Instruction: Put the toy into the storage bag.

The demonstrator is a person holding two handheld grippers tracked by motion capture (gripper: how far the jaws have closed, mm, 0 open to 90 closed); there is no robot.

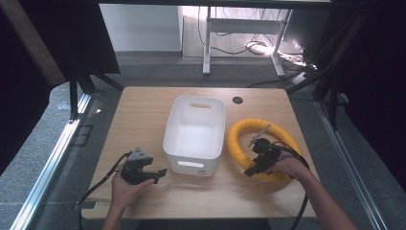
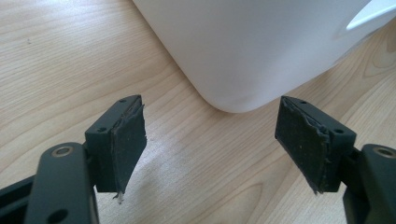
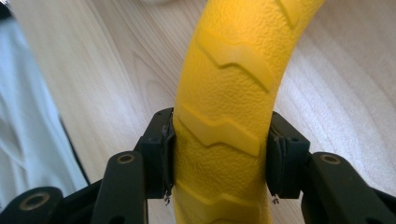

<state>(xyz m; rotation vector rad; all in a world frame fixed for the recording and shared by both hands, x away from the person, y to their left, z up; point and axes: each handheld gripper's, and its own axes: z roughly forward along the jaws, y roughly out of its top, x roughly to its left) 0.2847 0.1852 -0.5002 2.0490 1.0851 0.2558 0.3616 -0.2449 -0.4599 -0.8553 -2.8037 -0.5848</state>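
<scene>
- The yellow ring lies flat on the wooden table, just right of the white bin. Its near right arc is hidden under the right gripper and the hand holding it.
- In the right gripper view, the ring runs up between the two black jaws and is cut off at the top and bottom edges. Both pads press against its sides: the right gripper is clamped on the ring. Raised zigzag ribs cross the ring's textured surface.
- The left gripper rests low over the table at the bin's near left corner, held by the left hand. In the left gripper view its jaws stand wide apart with nothing between them, and the pads look frayed at the edges.
- In that view the bin's rounded corner sits just beyond the jaw tips; the top edge crops its upper wall.
- The bin's interior appears empty; its near inner wall is hidden by the rim.
- Bare tabletop lies left of the bin and along the near edge.
- A dark round grommet sits near the far edge.
- A small mark on the bin's near wall is too small to read.
</scene>
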